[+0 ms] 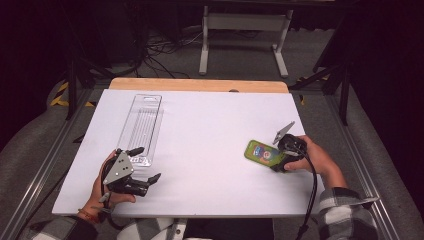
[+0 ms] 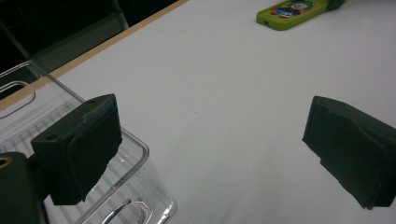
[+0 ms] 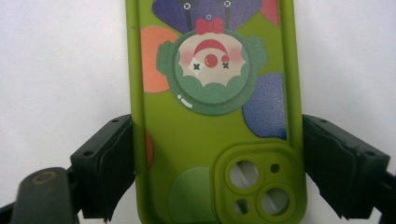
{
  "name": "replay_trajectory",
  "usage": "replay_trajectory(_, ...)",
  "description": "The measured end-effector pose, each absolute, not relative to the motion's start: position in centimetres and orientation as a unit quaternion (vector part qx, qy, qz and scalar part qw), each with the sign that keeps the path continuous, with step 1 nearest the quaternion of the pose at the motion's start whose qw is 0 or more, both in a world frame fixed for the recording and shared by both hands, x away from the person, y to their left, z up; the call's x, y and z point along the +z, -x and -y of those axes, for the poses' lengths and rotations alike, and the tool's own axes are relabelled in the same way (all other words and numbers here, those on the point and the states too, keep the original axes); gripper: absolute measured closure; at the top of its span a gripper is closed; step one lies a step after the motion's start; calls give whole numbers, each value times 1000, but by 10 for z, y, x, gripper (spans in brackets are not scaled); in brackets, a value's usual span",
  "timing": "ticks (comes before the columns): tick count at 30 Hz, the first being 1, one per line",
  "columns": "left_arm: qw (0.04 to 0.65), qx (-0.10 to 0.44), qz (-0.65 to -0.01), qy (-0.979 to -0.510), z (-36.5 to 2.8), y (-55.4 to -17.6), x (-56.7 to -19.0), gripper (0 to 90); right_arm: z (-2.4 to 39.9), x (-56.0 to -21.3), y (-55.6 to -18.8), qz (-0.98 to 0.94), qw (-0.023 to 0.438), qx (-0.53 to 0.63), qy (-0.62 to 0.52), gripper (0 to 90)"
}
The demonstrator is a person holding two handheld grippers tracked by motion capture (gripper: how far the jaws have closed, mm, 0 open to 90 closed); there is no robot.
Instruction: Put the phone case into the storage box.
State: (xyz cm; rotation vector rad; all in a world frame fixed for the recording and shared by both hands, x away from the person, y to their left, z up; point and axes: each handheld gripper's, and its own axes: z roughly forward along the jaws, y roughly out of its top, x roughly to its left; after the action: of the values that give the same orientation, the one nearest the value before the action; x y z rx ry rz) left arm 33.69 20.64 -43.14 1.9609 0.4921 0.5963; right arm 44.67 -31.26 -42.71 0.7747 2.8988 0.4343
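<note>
1. My right gripper [image 3: 212, 163] has its jaws closed against both long edges of the green phone case [image 3: 212, 116], lying flat on the white table [image 1: 210, 130].
2. My left gripper [image 2: 210, 154] gapes wide, empty; the clear plastic tray [image 2: 93, 186] sits under its left jaw.

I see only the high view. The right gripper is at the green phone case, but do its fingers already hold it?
Observer: Yes. The right gripper has its fingers against both long edges of the green phone case.
Operator: Which end of it is nearest to the gripper?
Observer: The end with the camera cut-out; the printed back faces up.
Operator: And the left gripper?
Observer: The left gripper is open, with one finger by the corner of the clear tray and bare table between the fingers.
</note>
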Motion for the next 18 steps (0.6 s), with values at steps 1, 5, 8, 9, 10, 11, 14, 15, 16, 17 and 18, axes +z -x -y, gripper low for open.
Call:
replay_trajectory(1,492,248,-201,-810,-206,-337,-431,49,313,-427,-446,-954,57,146,-256,159)
replay_trajectory(5,489,252,-199,-811,-206,-336,-431,56,314,-427,-442,-950,72,163,-255,163)
replay_trajectory(8,485,267,-194,-810,-205,-336,-430,59,316,-421,-439,-934,92,215,-270,164)
replay_trajectory(9,483,268,-194,-811,-204,-335,-429,59,316,-421,-439,-934,92,215,-270,164)
replay_trajectory(10,479,276,-187,-812,-203,-335,-428,62,314,-417,-436,-923,100,247,-278,164)
replay_trajectory(11,479,280,-186,-811,-202,-335,-428,62,314,-417,-436,-923,100,247,-278,164)
replay_trajectory(14,471,294,-170,-814,-197,-335,-424,62,308,-413,-432,-906,98,290,-292,164)
replay_trajectory(15,468,303,-163,-814,-195,-335,-423,63,305,-412,-430,-899,101,302,-300,164)
replay_trajectory(16,468,308,-154,-814,-191,-335,-421,63,302,-411,-429,-895,99,309,-304,164)
replay_trajectory(17,467,310,-150,-815,-188,-335,-420,64,298,-410,-428,-890,97,321,-308,164)
replay_trajectory(18,463,320,-132,-816,-180,-335,-417,65,295,-409,-426,-887,97,328,-310,164)
